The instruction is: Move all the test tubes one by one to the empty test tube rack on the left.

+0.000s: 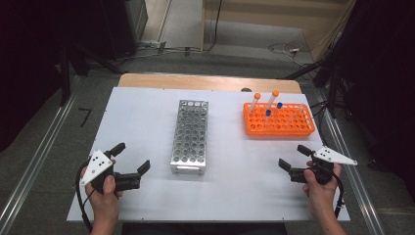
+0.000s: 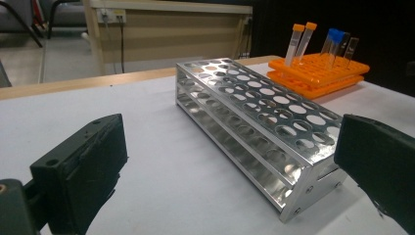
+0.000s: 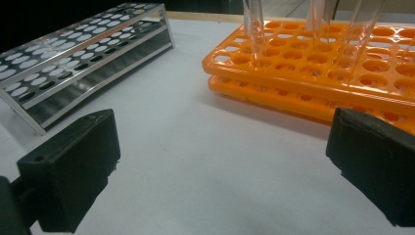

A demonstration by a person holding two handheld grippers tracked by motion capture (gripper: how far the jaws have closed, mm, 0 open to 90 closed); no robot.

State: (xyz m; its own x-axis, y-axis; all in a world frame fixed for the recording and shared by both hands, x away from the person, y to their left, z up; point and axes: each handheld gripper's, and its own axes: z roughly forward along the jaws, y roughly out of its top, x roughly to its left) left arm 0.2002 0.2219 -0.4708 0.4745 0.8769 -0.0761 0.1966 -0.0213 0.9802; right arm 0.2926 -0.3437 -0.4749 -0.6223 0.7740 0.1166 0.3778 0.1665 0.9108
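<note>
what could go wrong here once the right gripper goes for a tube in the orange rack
The tubes stand close together and lean in the orange rack, so the open right gripper could knock a neighbour while reaching for one. The rack sits loose on the table and might slide or lift if a tube sticks.

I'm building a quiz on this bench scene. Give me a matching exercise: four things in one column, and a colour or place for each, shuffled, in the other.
Things:
1. metal rack
2. plastic rack
3. left tongs
4. right tongs

Descriptions:
A. orange, holding capped tubes
B. silver, middle of the table
C. open, near the orange rack
D. open, at the table's near left corner

Pairs: 1-B, 2-A, 3-D, 4-C
</note>
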